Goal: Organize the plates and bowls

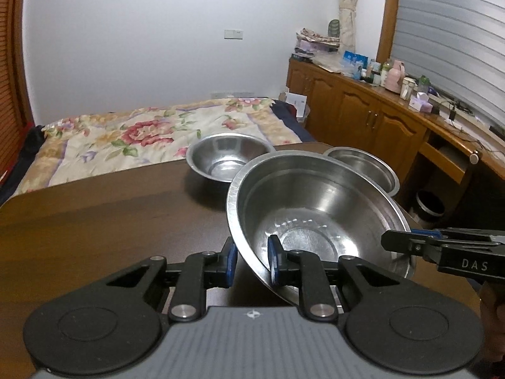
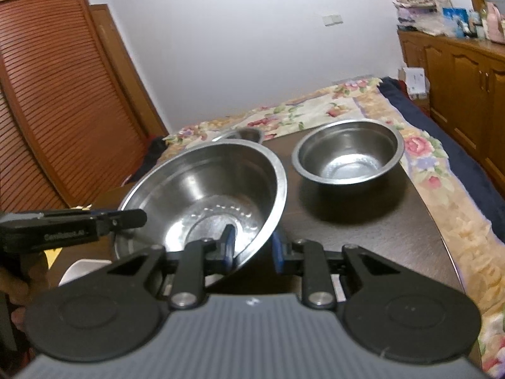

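Note:
A large steel bowl is held tilted above the dark wooden table. My left gripper is shut on its near-left rim, one finger inside, one outside. My right gripper is shut on the opposite rim of the same bowl; it also shows in the left wrist view, and the left gripper shows in the right wrist view. A medium steel bowl stands upright at the far table edge. A smaller steel bowl stands behind the large one; it is plain in the right wrist view.
A bed with a floral quilt lies just beyond the table. A wooden cabinet with bottles and clutter runs along the right wall. A slatted wooden door stands at the left. A bin sits on the floor at the right.

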